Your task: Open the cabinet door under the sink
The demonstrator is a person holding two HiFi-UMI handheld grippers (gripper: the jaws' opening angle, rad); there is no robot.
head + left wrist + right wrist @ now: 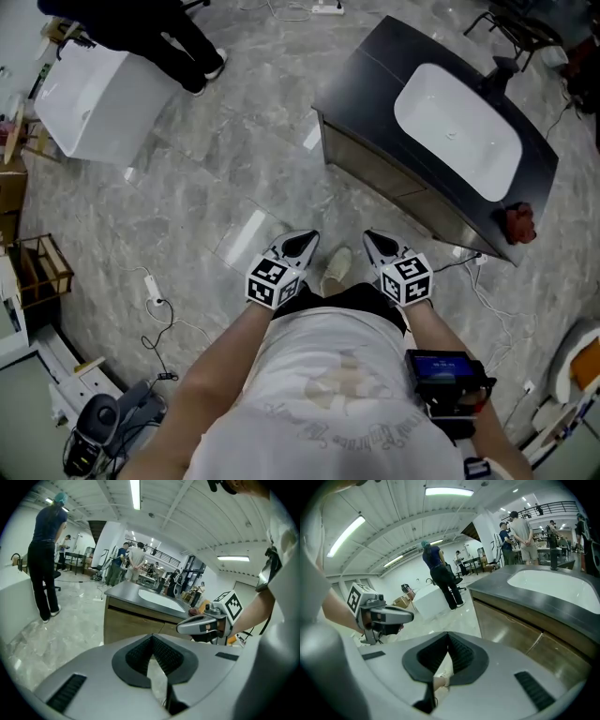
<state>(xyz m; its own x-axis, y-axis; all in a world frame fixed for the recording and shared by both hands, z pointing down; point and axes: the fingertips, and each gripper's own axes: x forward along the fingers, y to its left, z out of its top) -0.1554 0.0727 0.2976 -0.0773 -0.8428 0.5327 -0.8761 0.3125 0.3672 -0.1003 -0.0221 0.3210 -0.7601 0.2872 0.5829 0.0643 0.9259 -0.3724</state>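
The vanity has a dark top (375,56), a white sink (457,129) and wooden cabinet doors (394,173) that face me and are closed. My left gripper (307,242) and right gripper (373,241) hang side by side in front of my body, above the floor and short of the cabinet. Both are shut with nothing between the jaws. In the left gripper view the pads (161,656) meet and the cabinet front (133,623) lies ahead. The right gripper view shows its own jaws closed and the doors (511,630) close by at right.
A white tub (94,98) stands at the far left with a person (159,37) beside it. Cables and a power strip (152,289) lie on the floor at left. A black faucet (502,70) and a red object (520,223) sit on the countertop. More cables (487,300) run near the cabinet's right end.
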